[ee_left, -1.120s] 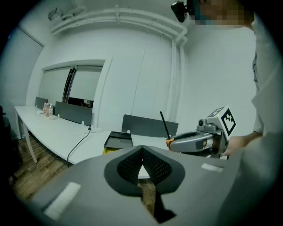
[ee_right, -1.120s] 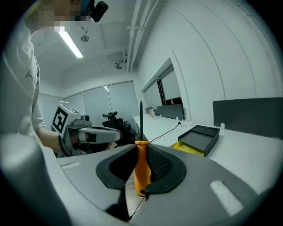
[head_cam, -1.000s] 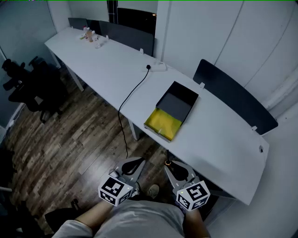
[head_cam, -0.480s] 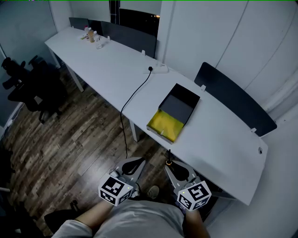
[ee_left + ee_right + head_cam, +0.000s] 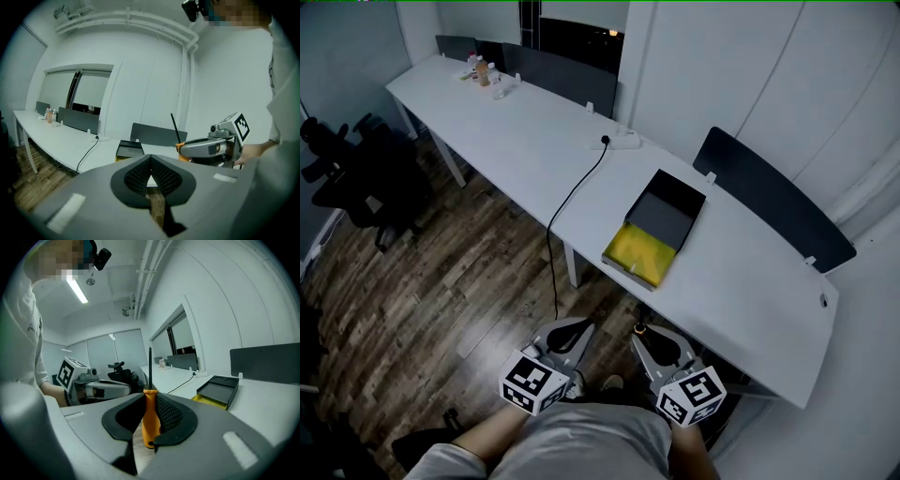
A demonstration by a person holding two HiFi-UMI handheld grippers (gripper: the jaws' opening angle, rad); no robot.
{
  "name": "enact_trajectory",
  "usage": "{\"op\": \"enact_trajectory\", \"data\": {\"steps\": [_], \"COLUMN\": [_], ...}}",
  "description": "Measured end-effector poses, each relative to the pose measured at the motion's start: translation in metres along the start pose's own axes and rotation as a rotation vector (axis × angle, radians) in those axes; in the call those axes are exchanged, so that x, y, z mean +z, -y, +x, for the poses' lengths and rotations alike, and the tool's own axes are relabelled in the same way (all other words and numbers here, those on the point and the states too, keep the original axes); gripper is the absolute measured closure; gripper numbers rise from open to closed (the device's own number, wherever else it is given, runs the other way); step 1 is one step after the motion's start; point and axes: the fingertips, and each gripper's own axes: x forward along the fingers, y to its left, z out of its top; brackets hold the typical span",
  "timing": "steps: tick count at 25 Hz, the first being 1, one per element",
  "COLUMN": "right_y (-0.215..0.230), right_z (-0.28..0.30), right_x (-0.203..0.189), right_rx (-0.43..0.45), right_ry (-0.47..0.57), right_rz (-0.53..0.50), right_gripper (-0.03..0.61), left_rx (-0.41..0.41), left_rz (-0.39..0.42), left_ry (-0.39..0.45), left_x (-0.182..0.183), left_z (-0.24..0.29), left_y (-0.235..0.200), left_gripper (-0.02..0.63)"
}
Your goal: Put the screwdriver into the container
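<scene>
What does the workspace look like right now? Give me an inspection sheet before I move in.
Surface: long white table, mostly bare.
Job's things: screwdriver, orange handle, shaft pointing up, held short of the table; container, an open black box with a yellow part at its near end, sits close to the table's front edge and looks empty.
Clutter: a few small bottles at the table's far end.
Grippers: right tool shut on the screwdriver's handle; left tool shut, nothing in it.
Cables: black cable runs from a power strip over the front edge to the floor.
Surroundings: office chairs, wooden floor, dark divider panels.
</scene>
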Motion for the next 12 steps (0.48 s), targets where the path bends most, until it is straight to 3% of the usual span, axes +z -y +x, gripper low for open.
{"op": "enact_trajectory", "data": {"steps": [12], "right_y": [-0.001], "right_z": [0.011], "right_x": [-0.006], "right_rx": [-0.005], "right_ry": [-0.011], "right_rz": [0.012], "right_gripper": [0.491], "left_rx": [-0.015], "left_rz": [-0.011], "left_ry": [-0.003], "left_x": [-0.005], "left_z": [0.003], "left_y": [-0.01], "left_gripper": [0.612]}}
